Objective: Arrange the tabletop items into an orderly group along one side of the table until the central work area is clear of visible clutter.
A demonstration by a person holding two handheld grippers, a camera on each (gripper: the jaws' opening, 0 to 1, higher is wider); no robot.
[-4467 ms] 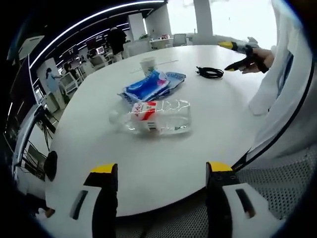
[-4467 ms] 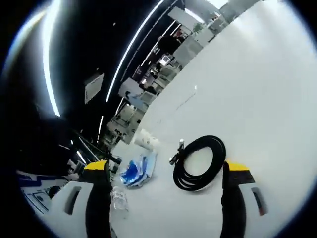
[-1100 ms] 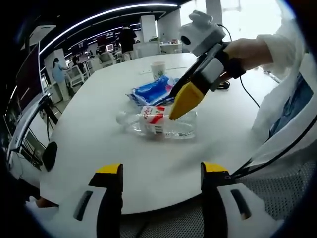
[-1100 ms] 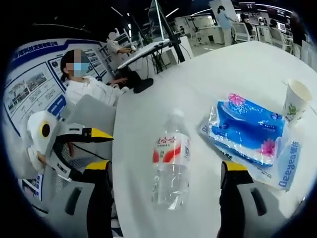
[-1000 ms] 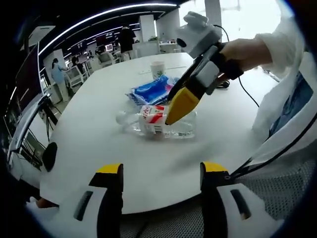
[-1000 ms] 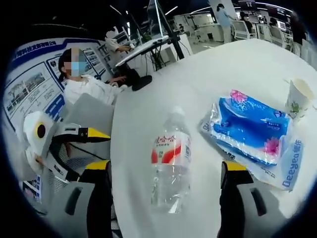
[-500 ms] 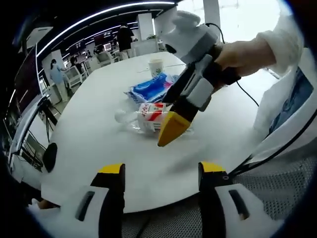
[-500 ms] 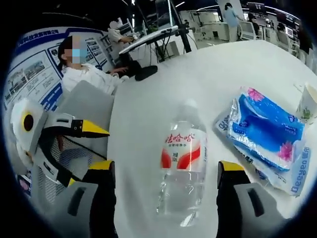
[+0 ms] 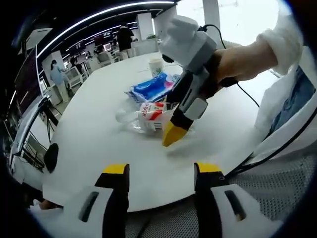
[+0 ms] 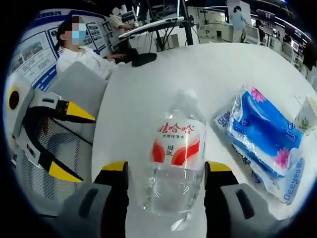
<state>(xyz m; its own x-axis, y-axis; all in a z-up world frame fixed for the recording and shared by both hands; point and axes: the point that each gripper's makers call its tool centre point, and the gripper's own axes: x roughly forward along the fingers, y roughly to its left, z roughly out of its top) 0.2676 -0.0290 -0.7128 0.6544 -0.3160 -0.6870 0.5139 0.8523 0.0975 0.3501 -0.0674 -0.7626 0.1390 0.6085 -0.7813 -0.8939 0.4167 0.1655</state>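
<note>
Clear plastic bottle (image 10: 174, 163) (lying flat) between right hand-held gripper (image 10: 166, 171) jaws.

A white rounded table (image 9: 94, 144) carried a clear water bottle (image 10: 176, 163) lying on its side, a blue tissue pack (image 10: 260, 131) just beside it, a paper cup (image 9: 156, 66) farther along, and a dark cable (image 9: 247, 96) trailing across its far side.

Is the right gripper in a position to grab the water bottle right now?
Probably yes. The right gripper is open, with the lying water bottle already between its jaws on the white table, and nothing blocks it. The tissue pack lies clear beside it.
</note>
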